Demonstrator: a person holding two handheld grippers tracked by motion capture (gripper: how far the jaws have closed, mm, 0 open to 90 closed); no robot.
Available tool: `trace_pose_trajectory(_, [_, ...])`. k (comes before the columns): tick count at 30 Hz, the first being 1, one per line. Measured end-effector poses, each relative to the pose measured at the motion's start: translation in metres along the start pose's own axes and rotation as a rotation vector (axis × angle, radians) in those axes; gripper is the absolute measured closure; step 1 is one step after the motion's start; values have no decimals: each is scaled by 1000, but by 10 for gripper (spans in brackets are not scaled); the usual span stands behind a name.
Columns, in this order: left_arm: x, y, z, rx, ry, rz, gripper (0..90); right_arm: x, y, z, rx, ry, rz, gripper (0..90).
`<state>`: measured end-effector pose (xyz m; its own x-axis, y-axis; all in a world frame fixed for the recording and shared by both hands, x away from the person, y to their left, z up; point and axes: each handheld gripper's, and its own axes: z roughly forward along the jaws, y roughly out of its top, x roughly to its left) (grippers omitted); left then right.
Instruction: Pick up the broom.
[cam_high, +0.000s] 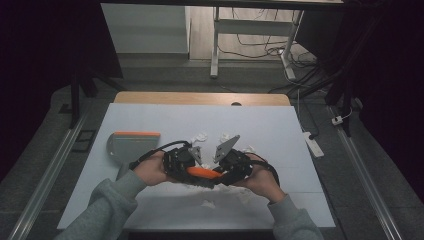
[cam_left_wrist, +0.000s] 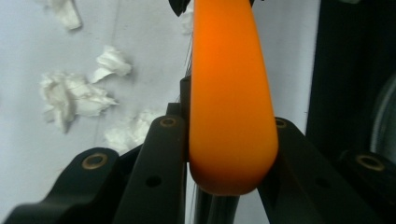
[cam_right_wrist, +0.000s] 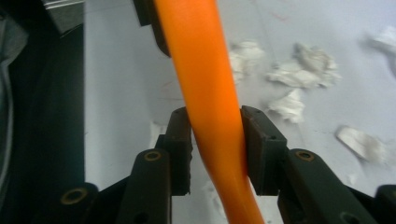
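Observation:
An orange handle (cam_high: 202, 172) hangs between my two grippers over the near middle of the white table. My left gripper (cam_high: 194, 170) is shut on its thick rounded end. In the left gripper view the handle (cam_left_wrist: 229, 93) is wedged between both jaws of that gripper (cam_left_wrist: 229, 140). My right gripper (cam_high: 218, 175) comes from the other side. In the right gripper view the gripper (cam_right_wrist: 217, 140) presses both pads against the handle's thinner part (cam_right_wrist: 205, 70). Whatever is fixed to the handle is hidden by the grippers.
A grey dustpan (cam_high: 131, 145) with an orange lip lies on the table at the left. Crumpled white paper scraps (cam_high: 201, 136) (cam_left_wrist: 70, 95) (cam_right_wrist: 303, 67) are scattered around and beneath the grippers. The white sheet (cam_high: 280, 130) covers the table. A white power strip (cam_high: 314, 144) lies off its right edge.

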<state>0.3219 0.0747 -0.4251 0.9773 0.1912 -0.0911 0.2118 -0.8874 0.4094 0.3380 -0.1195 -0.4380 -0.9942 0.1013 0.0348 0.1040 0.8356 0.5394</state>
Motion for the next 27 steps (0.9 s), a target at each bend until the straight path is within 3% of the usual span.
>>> trace_pose_trajectory(4, [1,-2,-2,-17,-28,-3,779,3,0,-2,-5,-4,-31,663])
trace_pose_trajectory(8, [1,-4,-1,-30,-8,5,762,6,2,-3,3,-39,-44,667])
trace_pose_trajectory(9, [0,-4,-1,-40,12,1,746,6,2,-3,2,-45,-41,670])
trace_pose_trajectory(10, [-2,-7,-2,-74,93,-15,691,5,1,-4,2,-56,-35,673])
trace_pose_trajectory(13, [-5,-16,-9,-111,224,-54,452,-1,-3,-8,-3,-86,13,674])
trace_pose_trajectory(16, [-11,-31,-14,-166,343,-134,328,-8,-9,-14,-39,-115,62,675])
trace_pose_trajectory(17, [-11,-31,-14,-166,343,-134,313,-10,-11,-17,-48,-118,80,675])
trace_pose_trajectory(18, [-15,-44,-16,-196,380,-182,304,-12,-13,-18,-58,-121,94,675])
trace_pose_trajectory(19, [-15,-44,-16,-196,380,-182,302,-12,-13,-18,-58,-121,94,675])
trace_pose_trajectory(24, [-25,-81,-21,-281,426,-284,303,-18,-18,-26,-94,-159,134,676])
trace_pose_trajectory(27, [-31,-101,-21,-286,455,-315,305,-22,-22,-30,-107,-175,160,676])
